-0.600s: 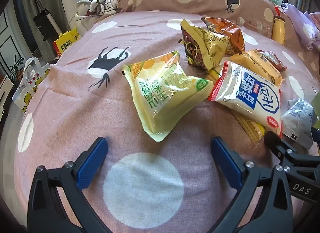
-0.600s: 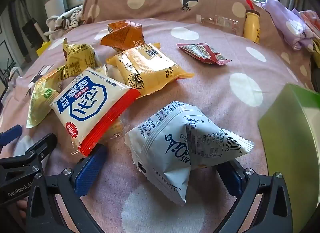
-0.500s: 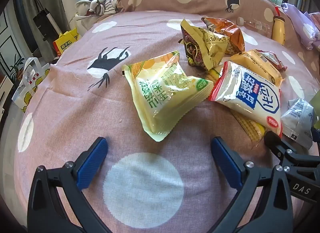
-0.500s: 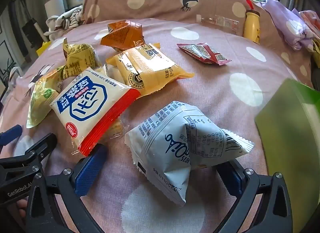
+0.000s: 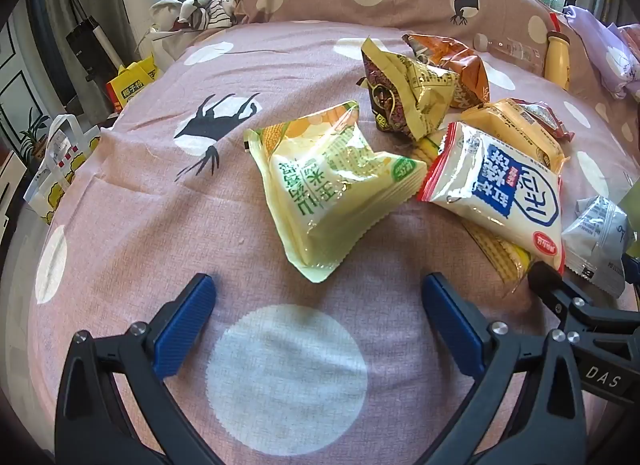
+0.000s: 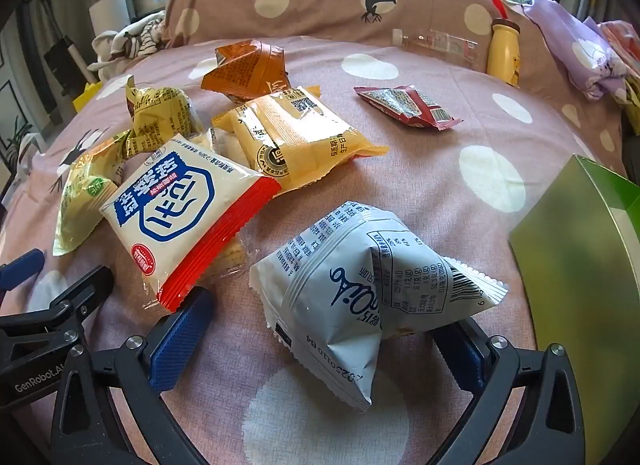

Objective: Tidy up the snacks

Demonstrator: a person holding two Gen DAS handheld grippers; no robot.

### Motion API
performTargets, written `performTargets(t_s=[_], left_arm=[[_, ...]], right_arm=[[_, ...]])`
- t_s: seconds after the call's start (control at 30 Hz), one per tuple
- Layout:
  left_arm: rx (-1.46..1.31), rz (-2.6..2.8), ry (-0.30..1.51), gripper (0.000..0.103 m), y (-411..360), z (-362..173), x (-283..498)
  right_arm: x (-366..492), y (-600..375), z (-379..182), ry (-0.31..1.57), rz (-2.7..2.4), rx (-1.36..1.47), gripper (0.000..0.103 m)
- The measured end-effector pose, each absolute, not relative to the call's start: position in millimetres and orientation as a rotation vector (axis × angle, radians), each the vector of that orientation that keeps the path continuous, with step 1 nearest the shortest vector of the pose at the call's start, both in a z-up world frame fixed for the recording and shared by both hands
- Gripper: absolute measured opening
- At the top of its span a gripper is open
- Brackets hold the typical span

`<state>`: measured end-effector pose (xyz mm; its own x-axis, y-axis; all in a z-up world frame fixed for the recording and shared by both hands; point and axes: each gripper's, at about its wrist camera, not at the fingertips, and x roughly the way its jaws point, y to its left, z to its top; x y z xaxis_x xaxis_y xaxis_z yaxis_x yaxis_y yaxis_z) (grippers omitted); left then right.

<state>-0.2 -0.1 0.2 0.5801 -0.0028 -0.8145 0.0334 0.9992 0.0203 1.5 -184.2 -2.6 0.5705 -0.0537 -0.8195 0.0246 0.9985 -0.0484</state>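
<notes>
Right between the spread fingers of the right gripper [image 6: 316, 339] sits a grey-white snack pouch [image 6: 360, 289] with blue lettering and a barcode, puffed up and lying on the pink polka-dot bedspread [image 6: 420, 185]; the blue pads flank it on either side but are not pressed into it, so the jaws stand released. Just left of that pouch lies a white packet with a blue hexagon logo and red edge [image 6: 184, 213], resting partly on a clear-wrapped yellow wafer pack. Beyond the white packet is an orange-yellow cake packet [image 6: 296, 137], and further back a crumpled orange bag [image 6: 248, 69] and a crinkled gold bag [image 6: 160, 113]. A small red sachet [image 6: 408, 105] lies apart, behind and to the right of the pouch. Close on the pouch's right rises a green box [image 6: 580, 265], blurred. Against the dotted pillow at the back stand a yellow bottle [image 6: 505, 51] and a clear bottle [image 6: 436, 43] lying down.

The left gripper [image 5: 320, 311] hovers over a white dot of the bedspread, jaws wide apart and holding nothing. Just ahead of it lies a pale yellow-green corn snack bag [image 5: 332, 185], its corner pointing toward the gap between the pads. The white hexagon packet touches that bag's right side, and the gold bag stands behind it. Off the bed's left edge are a yellow carton [image 5: 134, 85] and a white shopping bag [image 5: 60, 157].
</notes>
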Motion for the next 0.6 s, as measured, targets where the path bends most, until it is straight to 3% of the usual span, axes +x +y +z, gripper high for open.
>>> performTargets(t_s=[0.6], left_arm=[[0.036,-0.021,0.952,0.103,0.2,1.0,-1.4]], right_arm=[[1.8,-182.9,-4.2,0.963,-0.046,-0.034,0.103]])
